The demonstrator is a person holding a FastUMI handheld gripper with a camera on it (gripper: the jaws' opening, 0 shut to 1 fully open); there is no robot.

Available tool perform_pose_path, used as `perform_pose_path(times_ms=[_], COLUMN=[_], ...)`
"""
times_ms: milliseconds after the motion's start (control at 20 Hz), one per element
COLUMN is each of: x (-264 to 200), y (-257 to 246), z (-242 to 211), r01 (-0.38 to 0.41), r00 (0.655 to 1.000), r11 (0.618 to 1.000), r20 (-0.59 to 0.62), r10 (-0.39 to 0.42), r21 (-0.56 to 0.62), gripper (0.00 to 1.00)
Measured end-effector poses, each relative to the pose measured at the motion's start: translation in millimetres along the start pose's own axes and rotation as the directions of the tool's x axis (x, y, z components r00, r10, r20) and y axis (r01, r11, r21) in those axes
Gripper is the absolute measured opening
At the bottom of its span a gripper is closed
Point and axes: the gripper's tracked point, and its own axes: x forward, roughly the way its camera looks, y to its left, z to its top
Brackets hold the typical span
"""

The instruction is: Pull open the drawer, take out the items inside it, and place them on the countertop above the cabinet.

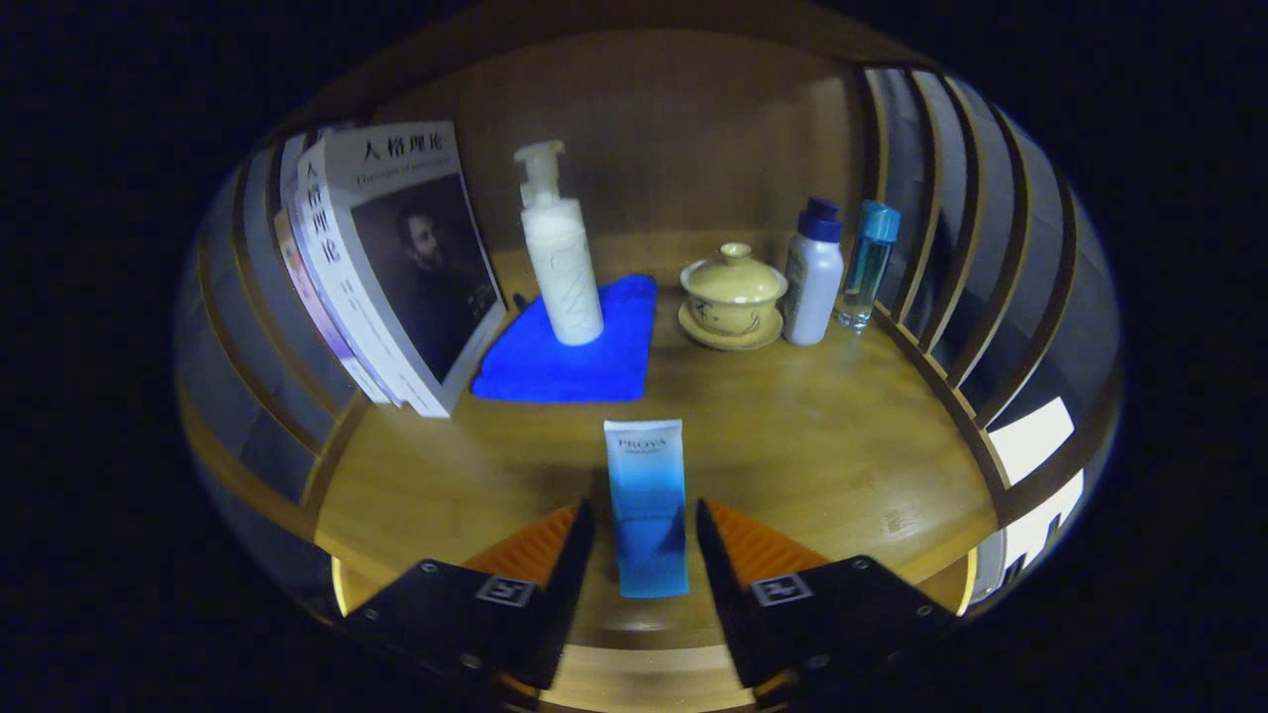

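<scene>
A blue-and-white cosmetic tube (pixel 646 475) stands upright, cap down, on the wooden countertop (pixel 822 436) near its front edge. My gripper (pixel 645 520) straddles the tube's lower half. A narrow gap shows between each finger and the tube's sides, so the gripper is open and is not pressing on it. The drawer is out of sight below the counter edge.
Several books (pixel 396 267) lean at the back left. A white pump bottle (pixel 560 267) stands on a blue cloth (pixel 604 366). A lidded tea cup on its saucer (pixel 733 292), a white bottle (pixel 814 277) and a clear blue bottle (pixel 867 267) stand at the back right. Slatted walls close both sides.
</scene>
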Motion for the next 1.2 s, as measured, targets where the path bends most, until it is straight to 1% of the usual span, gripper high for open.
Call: perform_pose_path(times_ms=[100,150,350,500,600,650,750,850,950,1150,1200], x=[-20,-30,-73,-108,-133,-136,-154,-171,-190,-213,-215], y=[5,3,2,-2,2,4,13,13,12,29,28], z=[9,11,5,-2,-7,-11,-19,-35,-48,-76,-87], r01=[-0.041,-0.04,-0.044,0.0,0.026,0.026,0.0,0.002,0.029,0.017,0.042], r00=[0.997,0.995,0.98,0.966,0.945,0.935,0.911,0.9,0.882,0.83,0.827], r11=[0.998,0.998,0.999,0.998,0.994,0.995,0.996,0.995,0.991,0.981,0.979], r20=[0.065,0.097,0.194,0.26,0.326,0.355,0.41,0.434,0.47,0.55,0.556], r10=[0.039,0.037,0.039,0.017,0.009,0.012,0.035,0.042,0.037,0.093,0.077], r21=[0.036,0.038,0.019,-0.064,-0.102,-0.1,-0.087,-0.1,-0.134,-0.192,-0.198], gripper=[0.92,0.95,0.96,0.96,0.96,0.96,0.96,0.96,0.96,0.96,0.96])
